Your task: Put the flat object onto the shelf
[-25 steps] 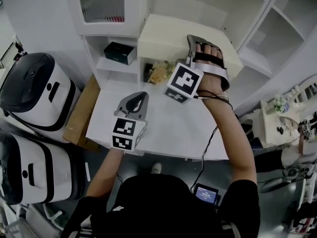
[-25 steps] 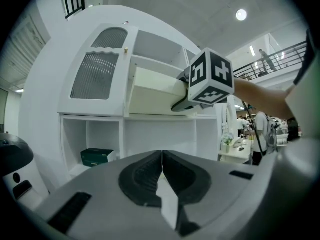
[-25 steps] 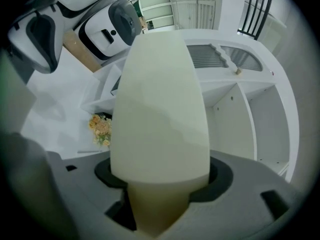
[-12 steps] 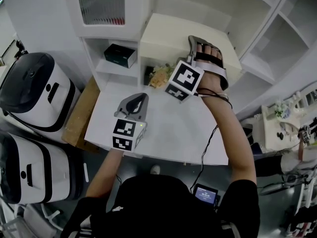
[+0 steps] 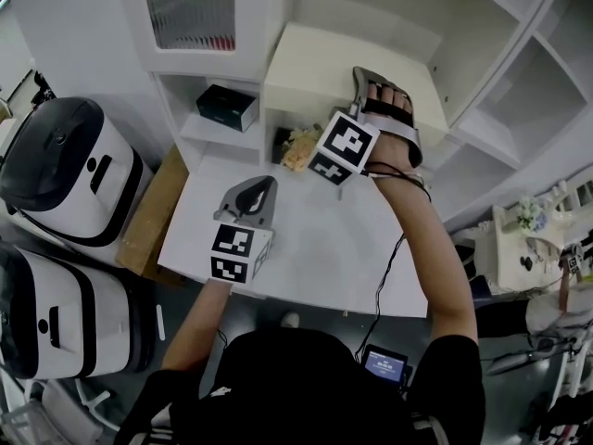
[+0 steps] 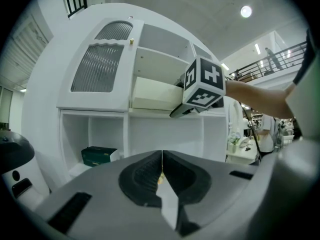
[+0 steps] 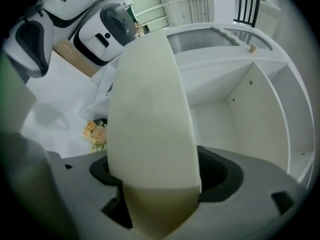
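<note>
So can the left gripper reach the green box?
Probably yes. The left gripper is empty, the green box sits in an open-fronted cubby, and nothing stands between them. Its shut jaws would need opening.

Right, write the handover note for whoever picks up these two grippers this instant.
Left gripper: shut, empty, held over the white table.
Right gripper: at the cabinet. Its jaws have just been opening with the cream board between them. A dark gap at one side suggests the grip is off.
Board: lying flat on the shelf, above the nook with the flowers.
Done: board set on the shelf.
Left: draw the right gripper straight back off the board, then check the board sits fully on. It may need a nudge inward.
</note>
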Action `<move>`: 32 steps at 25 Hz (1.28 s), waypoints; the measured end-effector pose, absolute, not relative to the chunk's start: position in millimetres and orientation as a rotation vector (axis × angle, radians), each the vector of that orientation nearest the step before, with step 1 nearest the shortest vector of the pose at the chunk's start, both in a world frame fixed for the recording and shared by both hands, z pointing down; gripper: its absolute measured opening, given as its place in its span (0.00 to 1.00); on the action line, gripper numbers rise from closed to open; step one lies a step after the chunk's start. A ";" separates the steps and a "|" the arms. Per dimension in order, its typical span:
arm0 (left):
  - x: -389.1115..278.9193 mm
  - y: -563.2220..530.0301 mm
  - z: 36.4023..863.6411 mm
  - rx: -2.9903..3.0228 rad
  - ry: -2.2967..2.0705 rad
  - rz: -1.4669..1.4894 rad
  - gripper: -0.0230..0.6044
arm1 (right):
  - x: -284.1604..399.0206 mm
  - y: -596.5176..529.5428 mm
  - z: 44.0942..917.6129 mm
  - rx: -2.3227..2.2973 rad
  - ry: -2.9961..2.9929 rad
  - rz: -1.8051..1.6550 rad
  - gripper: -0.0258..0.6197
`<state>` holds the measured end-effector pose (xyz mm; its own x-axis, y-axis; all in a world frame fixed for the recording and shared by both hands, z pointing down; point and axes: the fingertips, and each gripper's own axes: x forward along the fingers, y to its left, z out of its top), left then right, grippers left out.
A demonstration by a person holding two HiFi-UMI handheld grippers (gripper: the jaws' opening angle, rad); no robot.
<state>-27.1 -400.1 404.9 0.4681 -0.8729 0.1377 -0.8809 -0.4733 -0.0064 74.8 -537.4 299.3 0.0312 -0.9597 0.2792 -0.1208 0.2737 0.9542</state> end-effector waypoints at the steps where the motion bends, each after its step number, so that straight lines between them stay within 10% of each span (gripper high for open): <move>1: -27.6 -401.6 404.9 2.632 -1.579 0.186 0.04 | 74.2 -540.3 298.9 1.104 -1.377 -0.906 0.63; 32: -37.8 -424.2 416.2 2.582 -1.615 0.211 0.04 | 74.4 -596.0 302.6 1.094 -1.401 -0.861 0.68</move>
